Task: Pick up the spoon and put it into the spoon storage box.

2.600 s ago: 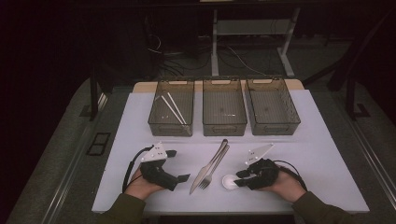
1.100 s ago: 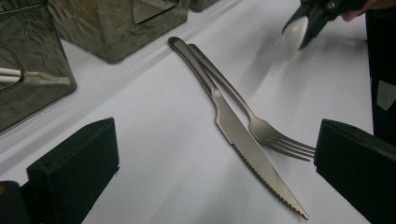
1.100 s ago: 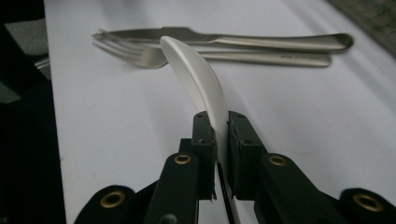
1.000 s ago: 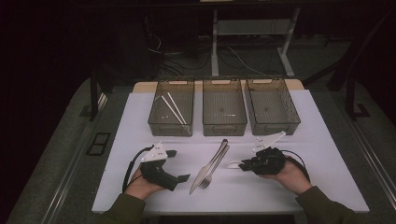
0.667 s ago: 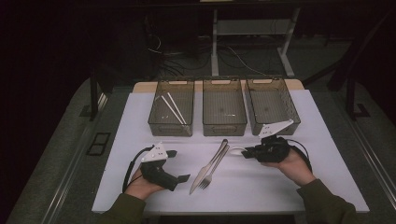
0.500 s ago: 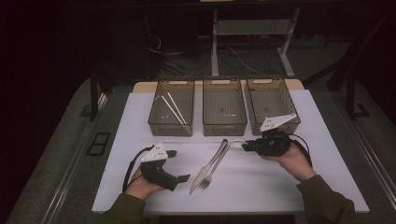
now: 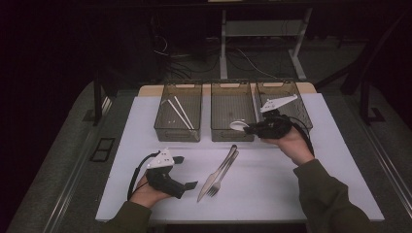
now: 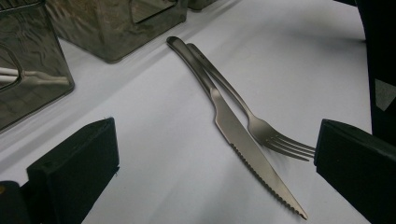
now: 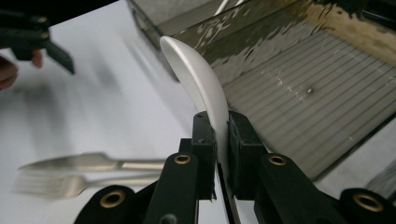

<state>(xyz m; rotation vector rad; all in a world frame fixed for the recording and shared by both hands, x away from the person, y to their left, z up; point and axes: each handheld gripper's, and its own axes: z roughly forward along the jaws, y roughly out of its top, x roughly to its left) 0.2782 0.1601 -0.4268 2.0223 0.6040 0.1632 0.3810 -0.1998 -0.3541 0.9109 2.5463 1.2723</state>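
Note:
A white spoon [image 7: 237, 125] is pinched by its handle in my right gripper [image 7: 250, 128], which is shut on it and hovers at the front rim of the middle bin [image 7: 231, 109]. In the right gripper view the spoon's bowl [image 9: 196, 77] rises from the right gripper [image 9: 222, 140] beside that bin's ribbed floor [image 9: 308, 93]. My left gripper [image 7: 186, 172] rests open on the table. A steel knife [image 8: 233, 135] and fork [image 8: 261, 128] lie crossed between its jaws, untouched. The knife [image 7: 210, 184] and fork [image 7: 224, 171] lie mid-table.
Three smoky plastic bins stand in a row at the back of the white mat [image 7: 301, 194]. The left bin [image 7: 167, 126] holds white sticks [image 7: 180, 114]; the right bin [image 7: 296, 97] is behind my right hand. Dark floor and table legs lie beyond.
My right hand has lifted the white spoon off the mat and carried it away from me, up to the front of the middle bin. The left gripper has stayed put.

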